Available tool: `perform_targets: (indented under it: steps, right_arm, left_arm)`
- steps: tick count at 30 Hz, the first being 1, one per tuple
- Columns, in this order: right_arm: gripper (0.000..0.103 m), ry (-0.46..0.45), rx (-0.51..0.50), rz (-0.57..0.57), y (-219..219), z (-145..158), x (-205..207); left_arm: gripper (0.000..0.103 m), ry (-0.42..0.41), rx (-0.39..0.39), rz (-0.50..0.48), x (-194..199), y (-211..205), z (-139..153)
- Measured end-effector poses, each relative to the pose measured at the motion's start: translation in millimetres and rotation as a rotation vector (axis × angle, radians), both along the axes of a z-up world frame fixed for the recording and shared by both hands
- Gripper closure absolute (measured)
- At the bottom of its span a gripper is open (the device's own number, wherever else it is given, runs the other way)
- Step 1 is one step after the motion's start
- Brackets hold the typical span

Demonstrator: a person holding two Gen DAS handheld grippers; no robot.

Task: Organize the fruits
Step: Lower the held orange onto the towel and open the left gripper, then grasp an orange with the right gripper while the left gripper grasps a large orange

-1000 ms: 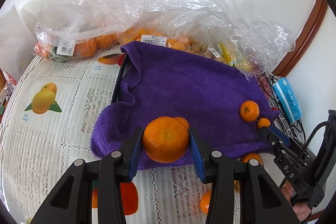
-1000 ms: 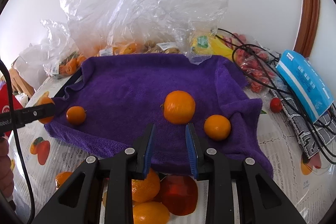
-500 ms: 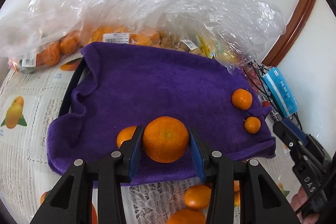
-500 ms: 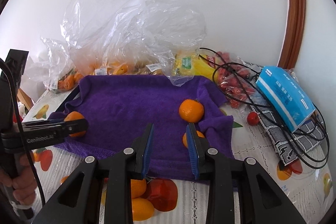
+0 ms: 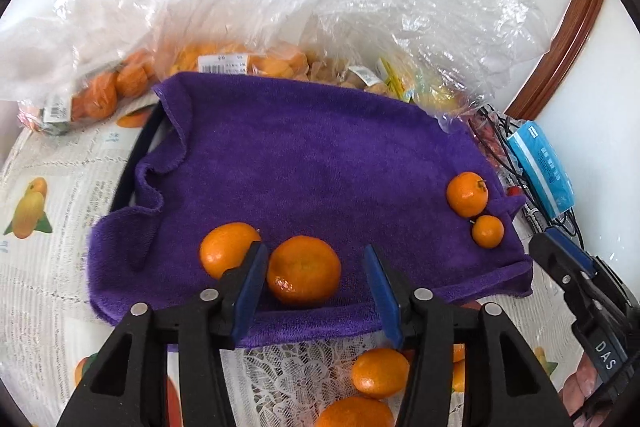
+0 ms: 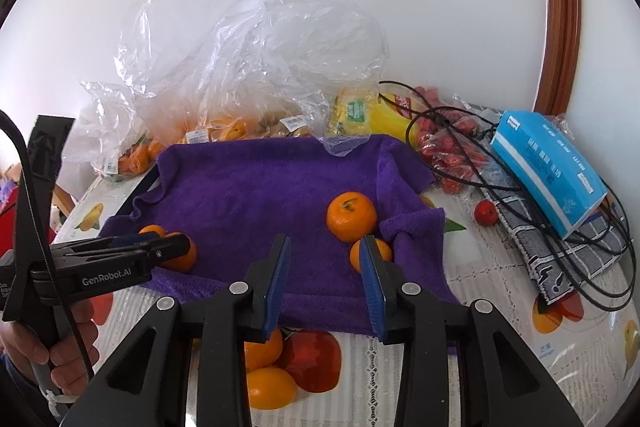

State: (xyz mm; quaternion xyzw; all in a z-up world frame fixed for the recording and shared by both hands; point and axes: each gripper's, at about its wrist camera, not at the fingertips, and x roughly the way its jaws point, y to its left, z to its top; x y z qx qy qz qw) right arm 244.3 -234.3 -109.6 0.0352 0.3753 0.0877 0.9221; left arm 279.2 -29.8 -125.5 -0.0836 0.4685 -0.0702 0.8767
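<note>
A purple towel (image 5: 312, 163) covers a tray on the table. My left gripper (image 5: 316, 275) is open over the towel's near edge, and a large tangerine (image 5: 304, 270) lies on the towel between its jaws, free of them. A second tangerine (image 5: 226, 249) lies just left of it. Two more tangerines (image 5: 467, 194) (image 5: 487, 231) sit at the towel's right end. My right gripper (image 6: 323, 267) is open and empty above the towel's near edge (image 6: 320, 311), close to the two right tangerines (image 6: 351, 215). The left gripper also shows in the right wrist view (image 6: 160, 251).
Clear plastic bags of oranges (image 5: 240, 59) lie behind the towel. Loose oranges (image 6: 268, 387) and a red fruit (image 6: 312, 359) lie on the tablecloth in front. A blue tissue pack (image 6: 548, 167), black cables (image 6: 520, 187) and a small red fruit (image 6: 486, 213) are at the right.
My left gripper has opened and let the large tangerine down onto the towel beside the other one. My right gripper has pulled back and opened a little wider.
</note>
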Motion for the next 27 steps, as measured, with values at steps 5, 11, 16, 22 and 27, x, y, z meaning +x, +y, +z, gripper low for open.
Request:
perform_targets:
  steps: [5,11,16,22,27]
  right_arm:
    - [0.067,0.044,0.021,0.073,8.6,-3.1,-6.5]
    - [0.067,0.069,-0.018,0.121,22.3,-19.5,-21.8]
    - [0.059,0.098,-0.001,0.115,18.1,-31.7,-37.6]
    - [0.054,0.131,-0.024,0.119,26.8,-46.7,-49.9]
    - [0.058,0.175,-0.049,0.107,32.5,-57.8,-48.9]
  left_arm:
    - [0.048,-0.028,0.029,0.021,-18.0,8.3,9.9]
    - [0.043,-0.048,0.042,0.037,-39.8,25.4,11.8]
    - [0.043,-0.030,0.032,0.050,-48.9,37.0,5.0]
    - [0.043,-0.041,0.006,0.048,-56.7,41.0,8.6]
    - [0.043,-0.046,-0.020,0.055,-58.9,44.4,11.6]
